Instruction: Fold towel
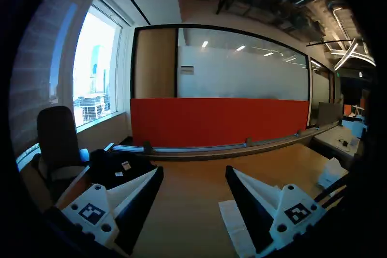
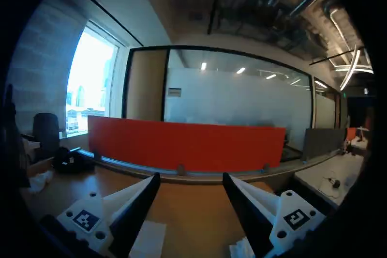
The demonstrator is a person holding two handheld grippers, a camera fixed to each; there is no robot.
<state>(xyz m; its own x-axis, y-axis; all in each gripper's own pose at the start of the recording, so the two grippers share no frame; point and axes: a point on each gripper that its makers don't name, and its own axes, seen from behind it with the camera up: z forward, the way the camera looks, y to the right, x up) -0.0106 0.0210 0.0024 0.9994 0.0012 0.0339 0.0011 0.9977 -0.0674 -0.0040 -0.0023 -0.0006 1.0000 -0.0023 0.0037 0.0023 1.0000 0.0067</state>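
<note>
Left gripper [image 1: 193, 168] and right gripper [image 2: 191, 175]: we hold both above the tabletop [image 1: 193, 209], jaws wide apart and empty. Folding seems unstarted. A pale sheet [image 2: 150, 239], probably the towel, lies near, below them; next we descend to its edge. Beyond: window [image 1: 94, 79], orange partition [image 1: 217, 120], glass wall [image 1: 242, 74].

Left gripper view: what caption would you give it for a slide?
Left gripper, fingers open, over a wooden desk, facing an orange divider and frosted glass.

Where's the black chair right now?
In the left gripper view, the black chair stands far left by the window, beside the dark bag on the wooden desk.
</note>
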